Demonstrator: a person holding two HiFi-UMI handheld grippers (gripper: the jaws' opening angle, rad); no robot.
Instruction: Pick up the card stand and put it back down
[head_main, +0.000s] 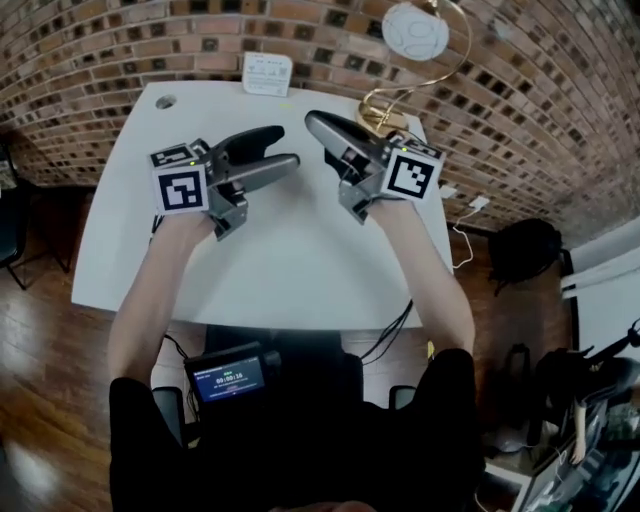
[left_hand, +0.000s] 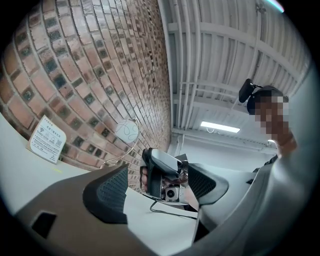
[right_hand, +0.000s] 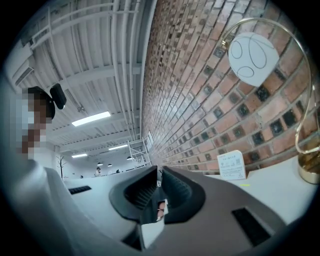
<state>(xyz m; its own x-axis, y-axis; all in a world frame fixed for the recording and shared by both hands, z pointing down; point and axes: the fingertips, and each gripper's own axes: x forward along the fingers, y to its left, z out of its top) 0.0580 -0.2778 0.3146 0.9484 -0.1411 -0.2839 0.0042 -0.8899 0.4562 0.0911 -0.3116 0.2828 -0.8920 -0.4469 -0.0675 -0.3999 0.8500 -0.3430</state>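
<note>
Table (head_main: 300, 270), left gripper (head_main: 282, 150), right gripper (head_main: 313, 121) angled inward

Gold card stand (head_main: 376, 118) — white table (head_main: 300, 262).

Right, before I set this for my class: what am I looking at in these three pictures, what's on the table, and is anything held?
A person holds a two-jaw gripper in each hand. The head view looks down from their head; the other two cameras ride on the grippers. On the white table stand a gold wire card stand with a round card, and a small sign by the brick wall. The left gripper is open, the right gripper shut; neither holds anything.
</note>
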